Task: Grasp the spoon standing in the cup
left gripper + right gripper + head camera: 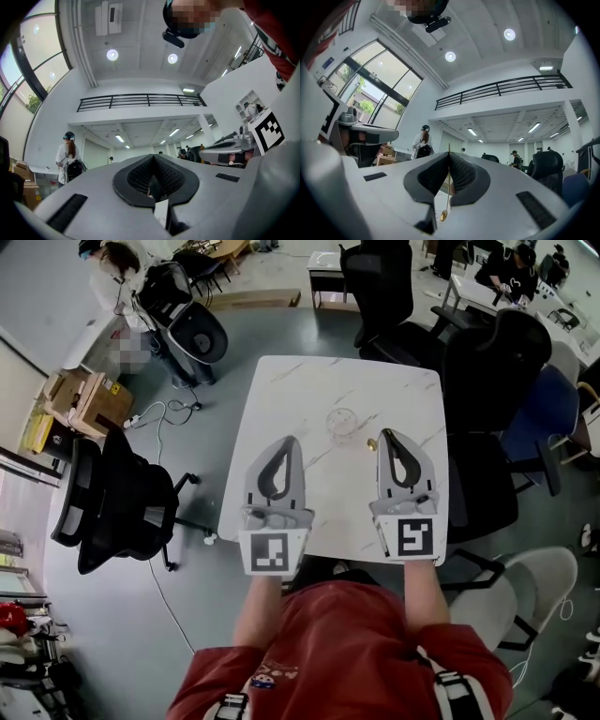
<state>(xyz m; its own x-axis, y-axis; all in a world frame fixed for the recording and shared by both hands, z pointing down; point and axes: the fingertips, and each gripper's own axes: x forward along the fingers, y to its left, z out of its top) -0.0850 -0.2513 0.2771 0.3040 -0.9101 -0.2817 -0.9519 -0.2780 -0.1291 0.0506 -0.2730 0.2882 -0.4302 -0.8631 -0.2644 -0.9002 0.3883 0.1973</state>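
Right gripper [449, 153] pinched the spoon [443, 215], bowl hanging down. Cup [342, 423] sat at its 10 o'clock. You needed 1 firm squeeze and no wrist roll. Left gripper [292, 441] was pressed together, empty.

No legible words, brands or numbers anywhere. Only letterless black-and-white square patterns on the cube [270, 552] behind the left tool [293, 441] and the cube [415, 537] behind the right tool [385, 433]. Yellow sticker [114, 388] on cardboard box [89, 401], far left of the left tool, too small to read.

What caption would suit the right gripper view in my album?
Right gripper, jaws shut on the handle of a slim gold spoon.
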